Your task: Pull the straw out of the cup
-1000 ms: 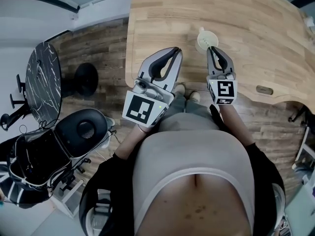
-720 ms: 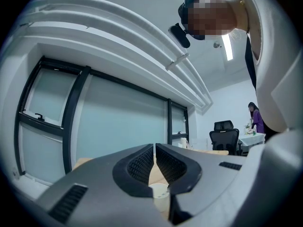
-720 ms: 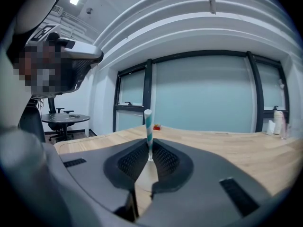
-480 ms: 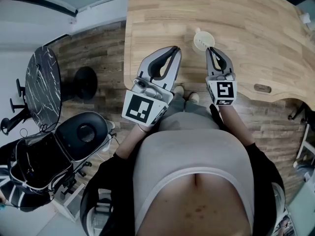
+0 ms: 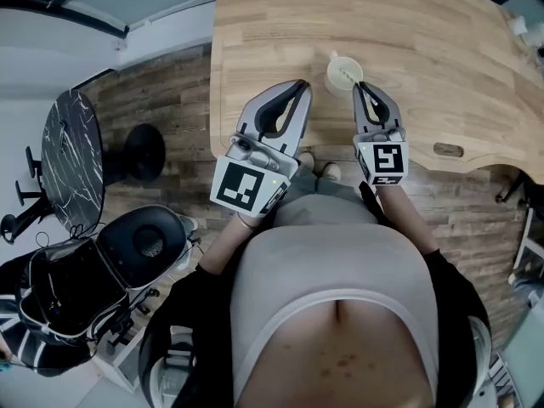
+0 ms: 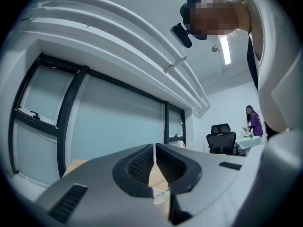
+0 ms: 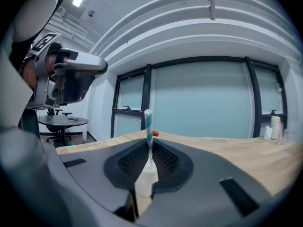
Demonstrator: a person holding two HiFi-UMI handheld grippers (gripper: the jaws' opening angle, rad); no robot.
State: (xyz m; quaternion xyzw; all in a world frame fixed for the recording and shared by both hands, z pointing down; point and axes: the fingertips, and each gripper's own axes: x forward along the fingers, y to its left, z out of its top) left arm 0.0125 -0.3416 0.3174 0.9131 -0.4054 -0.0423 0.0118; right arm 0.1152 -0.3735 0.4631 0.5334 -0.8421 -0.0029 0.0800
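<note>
Our right tool [image 7: 150,151] grips the striped straw [image 7: 148,125] over the cup [image 5: 343,73]; our left tool [image 6: 155,150] is closed, empty.

She stands at the near edge of a pale wooden table [image 5: 442,49], a gripper in each hand. The right gripper [image 5: 364,86] has its tips, drawn together, right beside the rim of a white cup [image 5: 344,72]. The left gripper [image 5: 299,87] hangs over the table's edge, apart from the cup. A black office chair [image 5: 140,240] and a round dark marbled table [image 5: 72,155] stand on the plank floor to her left.
</note>
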